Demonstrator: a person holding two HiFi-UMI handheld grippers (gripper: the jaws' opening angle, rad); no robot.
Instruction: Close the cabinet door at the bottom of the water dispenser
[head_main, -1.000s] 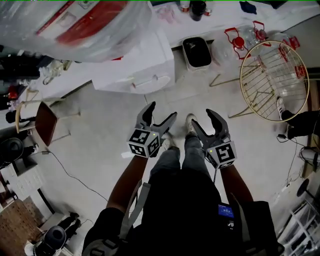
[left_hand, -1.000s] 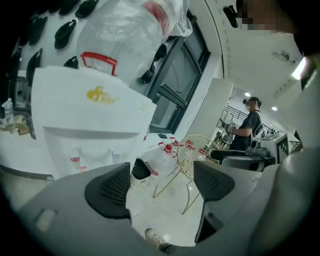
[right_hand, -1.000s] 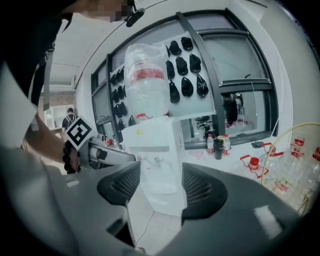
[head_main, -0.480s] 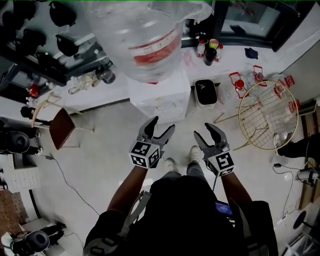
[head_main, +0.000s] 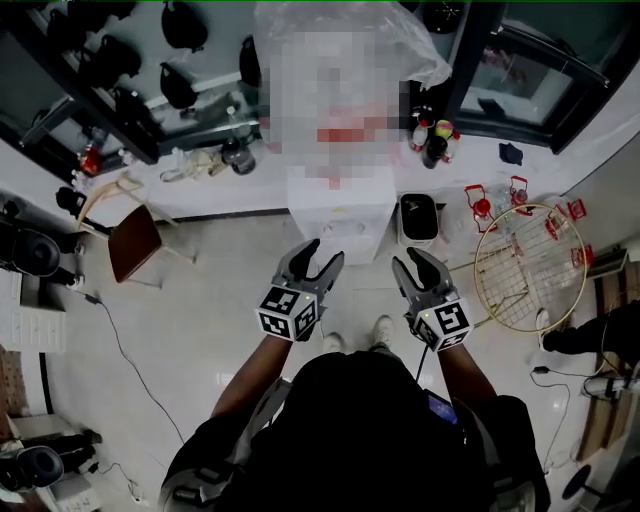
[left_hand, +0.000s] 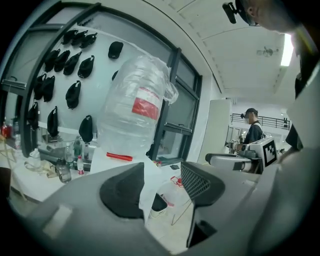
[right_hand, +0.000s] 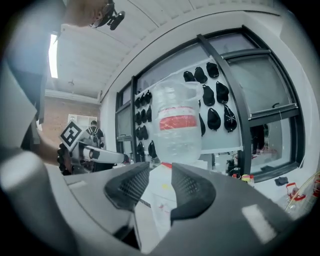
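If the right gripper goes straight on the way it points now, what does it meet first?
Probably the white body of the water dispenser, below its bottle; the gap is hard to judge. The right gripper has just been closing its jaws, with nothing between them.

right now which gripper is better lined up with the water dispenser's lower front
Left, probably. The left gripper sits straight before the water dispenser; the right gripper faces the black bin beside it. Both have been closing their fingers, empty.
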